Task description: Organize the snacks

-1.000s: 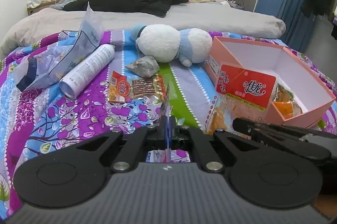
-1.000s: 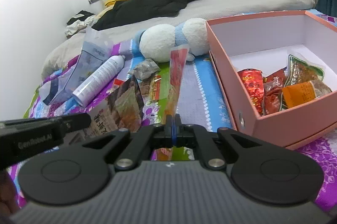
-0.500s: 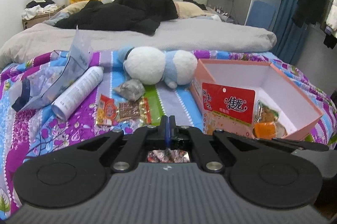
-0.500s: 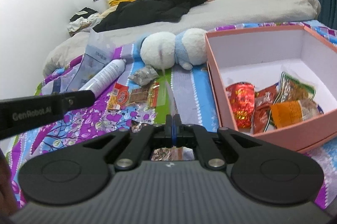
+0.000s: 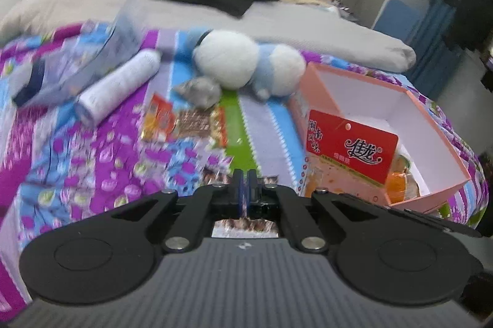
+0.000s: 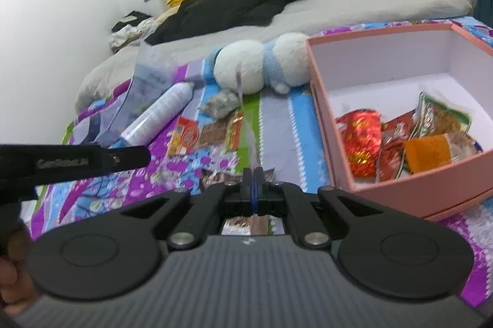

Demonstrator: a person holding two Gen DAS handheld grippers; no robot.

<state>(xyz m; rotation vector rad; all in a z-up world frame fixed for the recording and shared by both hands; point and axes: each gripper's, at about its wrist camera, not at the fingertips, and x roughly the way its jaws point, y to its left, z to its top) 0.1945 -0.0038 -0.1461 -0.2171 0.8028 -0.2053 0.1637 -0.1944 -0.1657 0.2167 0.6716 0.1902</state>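
Pinching a flat, edge-on clear-and-red plastic snack packet [image 6: 251, 143], the right hand-held gripper [image 6: 253, 174] has its jaws closed to a sliver, the packet standing up from between them; the left hand-held gripper [image 5: 244, 178] has its jaws almost together with only a narrow gap, and I cannot tell whether anything is caught there; its dark arm juts in at the left of the right-hand view. Just beyond both, on the purple-flowered patchwork bedspread [image 5: 92, 155], lie loose orange and brown foil snack sachets [image 6: 203, 135] and a crumpled grey wrapper [image 6: 219, 105]; to the right, the open pink cardboard box [image 6: 320, 100] already holds red, orange and green packets [image 6: 409, 140]. To finish this step well, I would swing the right gripper over the box's near wall, lower it until the packet lies among the others, then open; its limp film may snag on the rim. Farther back lie a white spray can [image 5: 118, 87] and a white-and-blue plush toy [image 5: 246, 67].
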